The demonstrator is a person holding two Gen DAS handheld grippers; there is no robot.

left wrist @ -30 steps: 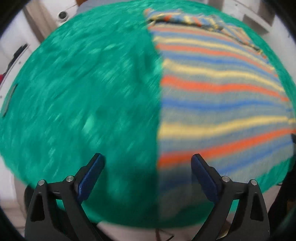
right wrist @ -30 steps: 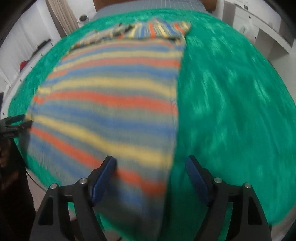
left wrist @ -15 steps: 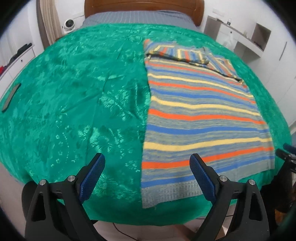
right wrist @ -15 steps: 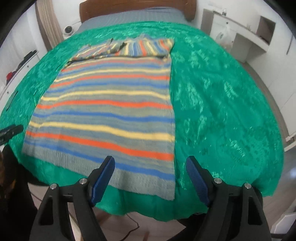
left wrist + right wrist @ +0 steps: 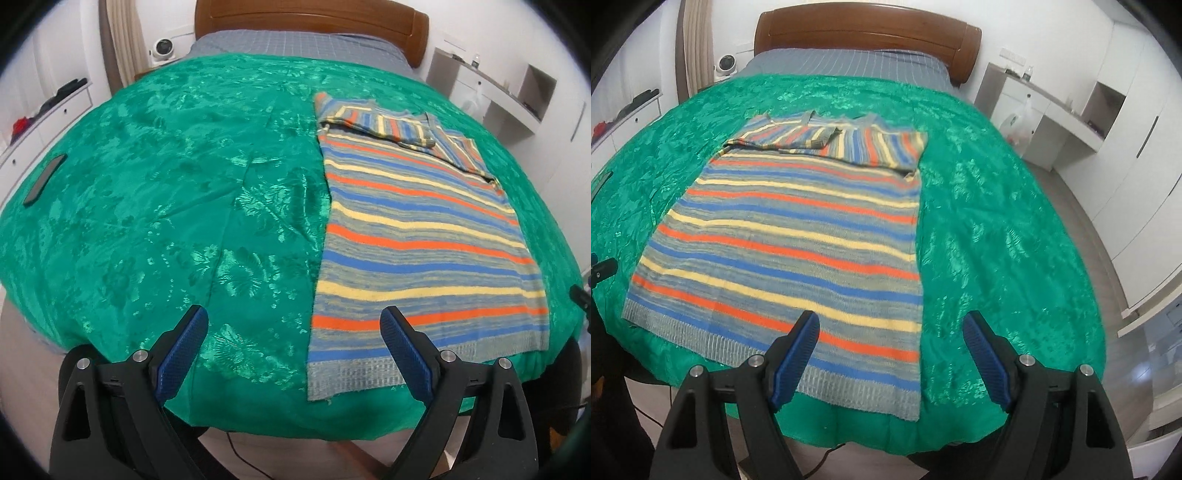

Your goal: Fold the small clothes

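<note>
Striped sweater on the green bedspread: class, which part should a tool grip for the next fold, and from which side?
Probably the ribbed hem corners of the striped sweater, approached from the foot of the bed: it lies flat, sleeves already folded across the top, hem nearest both open tools.

striped sweater (image 5: pixel 798 240) | flat on bed | sleeves folded across top

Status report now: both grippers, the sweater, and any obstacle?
Left gripper open, empty. Right gripper open, empty. Striped sweater flat on green bedspread, sleeves folded in. Nothing in the way.
</note>
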